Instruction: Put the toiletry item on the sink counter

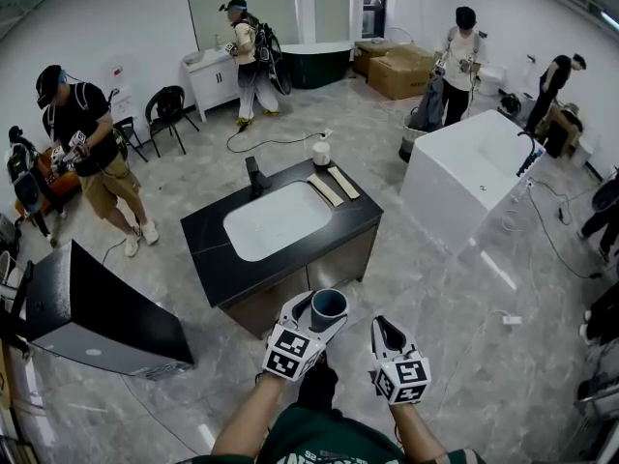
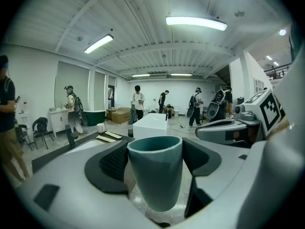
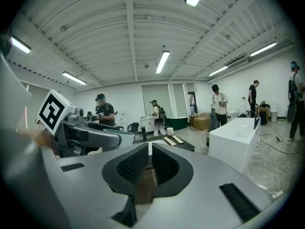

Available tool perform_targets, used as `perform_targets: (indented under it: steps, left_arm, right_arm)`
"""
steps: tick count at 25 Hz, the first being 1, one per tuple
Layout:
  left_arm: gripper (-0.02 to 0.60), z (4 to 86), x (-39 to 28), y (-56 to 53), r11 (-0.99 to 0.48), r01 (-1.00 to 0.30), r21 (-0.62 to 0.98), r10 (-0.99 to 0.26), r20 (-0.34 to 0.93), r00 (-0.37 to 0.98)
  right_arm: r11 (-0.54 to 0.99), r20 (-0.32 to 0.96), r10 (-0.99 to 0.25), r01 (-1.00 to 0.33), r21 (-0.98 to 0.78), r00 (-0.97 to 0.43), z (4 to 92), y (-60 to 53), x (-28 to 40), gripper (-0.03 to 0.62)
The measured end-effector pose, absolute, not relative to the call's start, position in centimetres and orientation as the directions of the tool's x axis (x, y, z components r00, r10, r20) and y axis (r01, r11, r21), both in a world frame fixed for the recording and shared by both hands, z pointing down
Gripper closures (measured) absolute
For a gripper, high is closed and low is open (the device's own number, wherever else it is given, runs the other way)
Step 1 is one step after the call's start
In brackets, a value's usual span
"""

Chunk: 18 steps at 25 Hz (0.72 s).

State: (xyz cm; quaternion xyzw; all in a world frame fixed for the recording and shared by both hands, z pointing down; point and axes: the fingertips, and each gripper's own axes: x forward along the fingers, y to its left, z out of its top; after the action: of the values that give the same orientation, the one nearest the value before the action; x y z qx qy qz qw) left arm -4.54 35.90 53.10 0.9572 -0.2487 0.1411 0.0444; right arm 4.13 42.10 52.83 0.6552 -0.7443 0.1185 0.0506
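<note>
A teal cup (image 2: pixel 155 173) is clasped at its wall by the left hand-held gripper (image 1: pixel 311 319), held short of the tabletop (image 1: pixel 206 257). It is judged stiff, light, possibly slippery. The right hand-held gripper (image 3: pixel 148 162) is clenched on nothing.

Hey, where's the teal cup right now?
The teal cup is low centre in the head view, held between the jaws of the left gripper, just short of the black sink counter.
</note>
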Motion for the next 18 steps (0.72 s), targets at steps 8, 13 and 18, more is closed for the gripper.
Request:
perform_targets:
  steps: [8,13,18]
  left_arm:
    - [0.215,53.6,-1.9,26.6,-0.863,-0.504,0.025,-0.476,0.293,0.829]
    - [0.215,53.3,-0.7,19.1,-0.855,-0.517,0.037,-0.485,0.295,0.824]
    - [0.216,52.5,0.2,12.7,-0.851,-0.523,0.043,-0.490,0.295,0.820]
  right_arm:
    - [0.147,0.227,-0.959,-0.982,-0.116,-0.170,53.3,32.2,6.5,0.551]
    - [0.158,0.243,-0.952,-0.980,-0.125,-0.184,53.2,24.9,7.8,0.551]
    - [0.165,0.242,-0.951,-0.979,-0.123,-0.191,52.2,18.2,8.7,0.551]
